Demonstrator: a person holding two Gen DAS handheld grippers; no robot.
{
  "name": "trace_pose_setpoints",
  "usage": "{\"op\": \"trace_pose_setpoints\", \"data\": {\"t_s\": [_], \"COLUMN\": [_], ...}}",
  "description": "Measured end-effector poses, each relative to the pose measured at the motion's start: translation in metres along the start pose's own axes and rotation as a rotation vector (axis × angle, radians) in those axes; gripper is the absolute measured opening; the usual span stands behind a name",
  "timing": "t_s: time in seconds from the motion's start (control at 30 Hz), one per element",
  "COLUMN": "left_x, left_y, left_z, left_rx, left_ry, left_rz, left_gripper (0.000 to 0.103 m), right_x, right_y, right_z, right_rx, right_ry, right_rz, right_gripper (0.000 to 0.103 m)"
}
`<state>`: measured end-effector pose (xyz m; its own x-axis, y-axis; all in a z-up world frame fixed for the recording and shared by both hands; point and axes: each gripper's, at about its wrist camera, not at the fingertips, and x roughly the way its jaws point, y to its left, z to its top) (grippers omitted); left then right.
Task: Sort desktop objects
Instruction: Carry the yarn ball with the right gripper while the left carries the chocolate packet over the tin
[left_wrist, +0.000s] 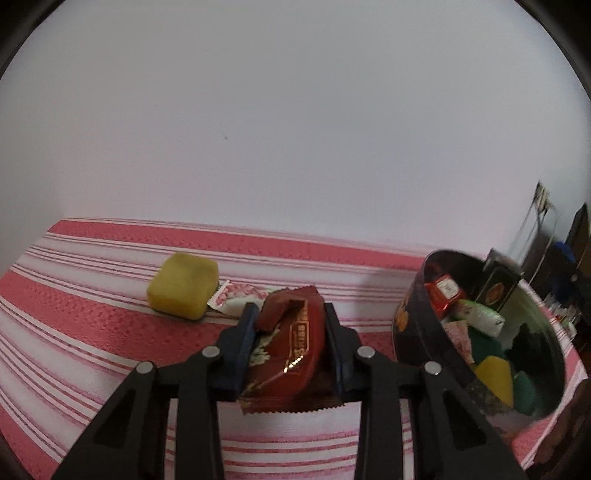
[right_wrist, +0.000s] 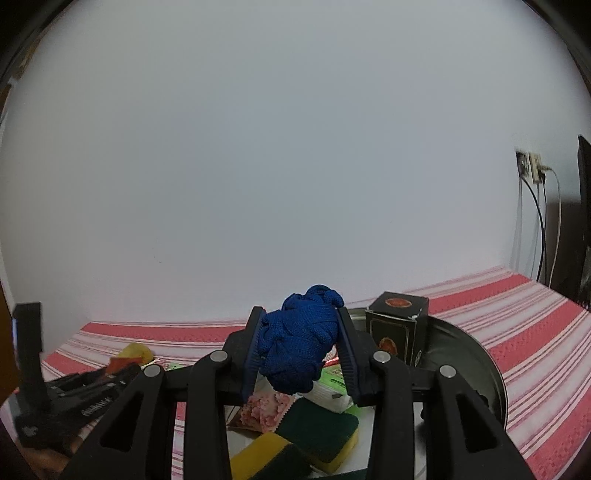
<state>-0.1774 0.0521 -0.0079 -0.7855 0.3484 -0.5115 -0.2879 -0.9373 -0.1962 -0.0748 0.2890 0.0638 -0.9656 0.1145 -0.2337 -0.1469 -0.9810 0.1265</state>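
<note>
We find the left hand-held gripper clamped on a red packet — its long axis along the fingers. The tin lies just right — nearest this hand.

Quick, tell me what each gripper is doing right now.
Left gripper: closed on a red snack packet, lifted off the striped cloth.
Right gripper: closed on a bunched blue cloth, above the round tin.

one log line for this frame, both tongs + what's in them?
left tongs: shut on red snack packet, lifted | right tongs: shut on blue knit bundle, over round tin | yellow sponge on cloth
</note>
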Motion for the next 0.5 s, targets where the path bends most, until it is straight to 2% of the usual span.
{"op": "trace_pose_setpoints", "data": {"t_s": [0.17,0.5], "left_x": [-0.011,-0.009], "left_y": [0.016,0.006], "left_z": [-0.001,-0.005], "left_rx": [-0.022,-0.039], "left_ry": [-0.027,-0.058], "left_rz": [-0.019,-0.026], "left_gripper": [0.032,0.033], "right_x": [0.001,-0.005], "right_y": [0.011,0.009], "right_z": [-0.004,-0.005], "right_rx": [-0.046,-0.050], "right_ry": [0.001,-0.011], "right_rz": [-0.006,0.007], "right_gripper": [0.040,0.040]}}
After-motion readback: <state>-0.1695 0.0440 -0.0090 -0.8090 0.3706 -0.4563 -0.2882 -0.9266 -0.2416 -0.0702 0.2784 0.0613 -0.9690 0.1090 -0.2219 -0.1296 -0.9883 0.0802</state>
